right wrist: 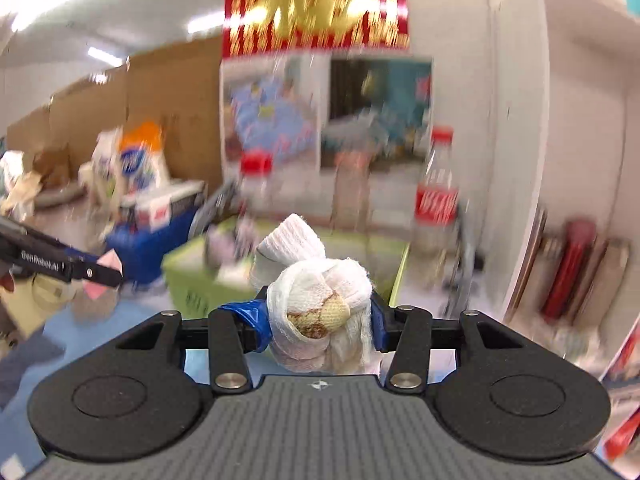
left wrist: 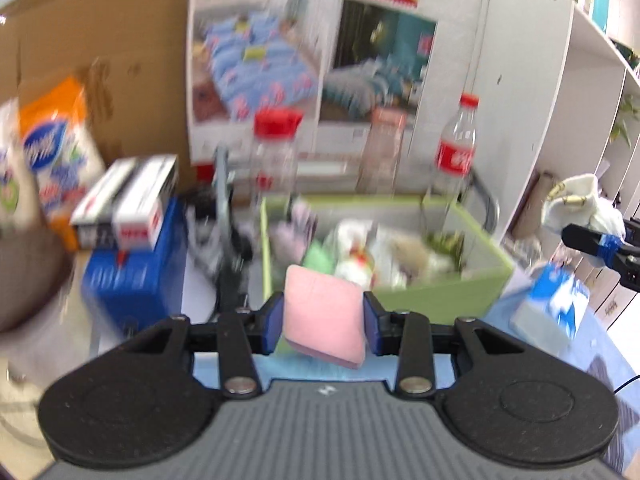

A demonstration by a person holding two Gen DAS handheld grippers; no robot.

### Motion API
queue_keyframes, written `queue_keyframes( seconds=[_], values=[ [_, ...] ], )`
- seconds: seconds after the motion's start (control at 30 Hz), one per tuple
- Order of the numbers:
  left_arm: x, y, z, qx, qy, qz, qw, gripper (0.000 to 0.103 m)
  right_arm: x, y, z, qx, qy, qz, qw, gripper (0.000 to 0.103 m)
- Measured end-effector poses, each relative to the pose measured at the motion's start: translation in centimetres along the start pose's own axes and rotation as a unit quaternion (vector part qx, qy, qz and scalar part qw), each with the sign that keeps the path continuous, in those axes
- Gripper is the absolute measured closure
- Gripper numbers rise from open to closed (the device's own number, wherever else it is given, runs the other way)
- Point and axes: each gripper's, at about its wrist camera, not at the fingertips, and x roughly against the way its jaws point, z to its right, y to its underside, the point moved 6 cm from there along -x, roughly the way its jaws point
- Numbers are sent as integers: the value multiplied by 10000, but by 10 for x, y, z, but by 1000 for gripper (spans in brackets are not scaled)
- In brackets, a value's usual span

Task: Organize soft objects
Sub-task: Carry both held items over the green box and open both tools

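Observation:
My left gripper [left wrist: 323,320] is shut on a pink sponge [left wrist: 326,316] and holds it in the air just in front of the green bin [left wrist: 440,292]. The bin holds several soft things, among them a green cloth [left wrist: 320,258] and a white plush [left wrist: 360,256]. My right gripper [right wrist: 320,322] is shut on a knotted white cloth bundle [right wrist: 316,300], held above the table before the green bin [right wrist: 192,264]. The right gripper with its bundle shows at the right edge of the left wrist view [left wrist: 588,216]. The left gripper with the pink sponge shows at the left of the right wrist view [right wrist: 100,272].
Behind the bin stand a red-capped jar [left wrist: 276,152], a pink-lidded bottle [left wrist: 384,152] and a cola bottle [left wrist: 456,148]. A blue box [left wrist: 132,276] with a black-and-white carton [left wrist: 128,204] lies left; a tissue pack [left wrist: 556,304] lies right. White shelves [left wrist: 560,92] stand at right.

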Motion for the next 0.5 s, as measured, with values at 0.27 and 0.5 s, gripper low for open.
queue_keyframes(
  seconds=[0.27, 0.5],
  values=[
    [-68, -71, 23, -65, 48, -18, 10000, 65, -66, -69, 25, 78, 236, 228, 9994, 71],
    [-152, -44, 38, -180, -67, -780, 9968, 65, -149, -21, 30, -223, 36, -741, 9970, 71]
  ],
)
